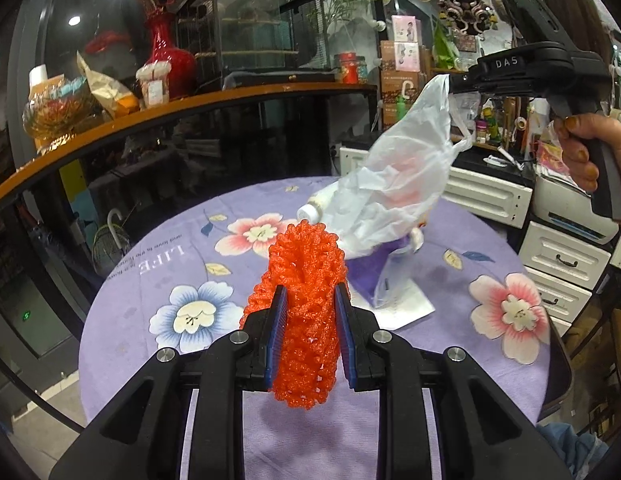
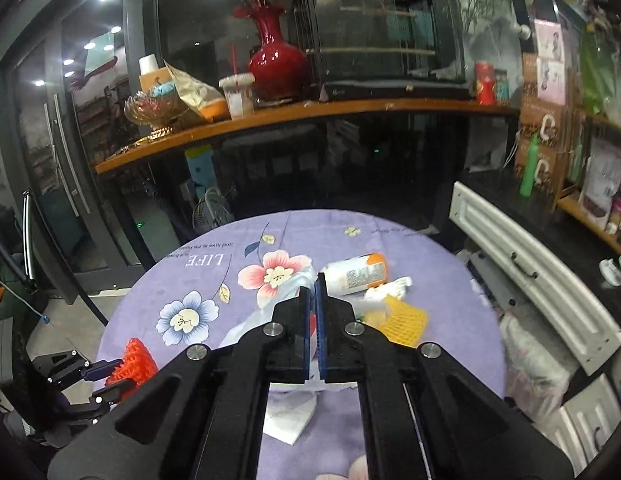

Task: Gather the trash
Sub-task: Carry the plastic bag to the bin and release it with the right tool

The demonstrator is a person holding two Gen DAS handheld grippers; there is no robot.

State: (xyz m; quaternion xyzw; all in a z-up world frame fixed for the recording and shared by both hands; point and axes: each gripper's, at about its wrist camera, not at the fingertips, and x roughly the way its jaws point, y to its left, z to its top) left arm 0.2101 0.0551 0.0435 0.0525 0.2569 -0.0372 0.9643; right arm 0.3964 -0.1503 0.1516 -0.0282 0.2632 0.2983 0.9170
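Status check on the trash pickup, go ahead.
Left gripper shut on orange foam net. Right gripper shut on white plastic bag, lifted off table. Bottle, yellow net still on table.

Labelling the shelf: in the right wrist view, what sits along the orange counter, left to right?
Gold glass bowl → crumpled paper bag → plastic drink cup with straw → glossy red vase → black wire cage → red tin.

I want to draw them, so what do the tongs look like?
Both tongs, left and right, are chunky black plastic arms with round silver bolts and thin blue ribbed pads on the inner faces. Seen from the side, the right one has a black pistol-style handle, white "DAS" lettering and a small green light on top.
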